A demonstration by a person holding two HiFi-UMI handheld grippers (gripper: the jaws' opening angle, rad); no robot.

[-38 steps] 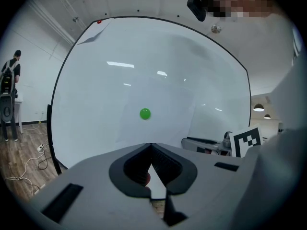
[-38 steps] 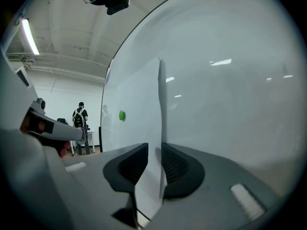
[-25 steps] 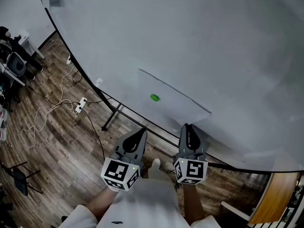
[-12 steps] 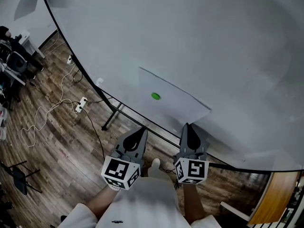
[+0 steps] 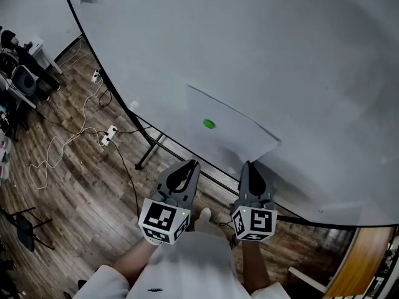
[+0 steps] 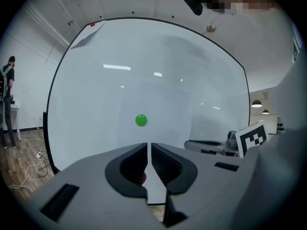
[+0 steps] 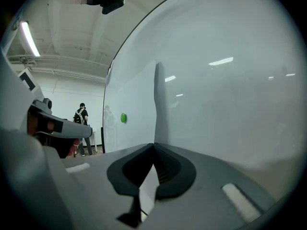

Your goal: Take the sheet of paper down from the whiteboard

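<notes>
I'm keeping the right gripper (image 5: 248,165) clamped on the lower right corner of the sheet of paper (image 5: 230,132) — the sheet's edge is running straight into the closed jaws and lifting off the whiteboard (image 5: 299,55). The left gripper (image 5: 194,163) is sitting shut just at the sheet's lower left edge; I can't tell whether it is pinching paper. Further up, a green magnet (image 5: 208,124) is pinning the sheet.

Grey two-jaw left gripper (image 5: 194,164) and right gripper (image 5: 248,164); black-and-white marker cubes (image 5: 163,220) at rear; white garment (image 5: 187,263) below cubes.
</notes>
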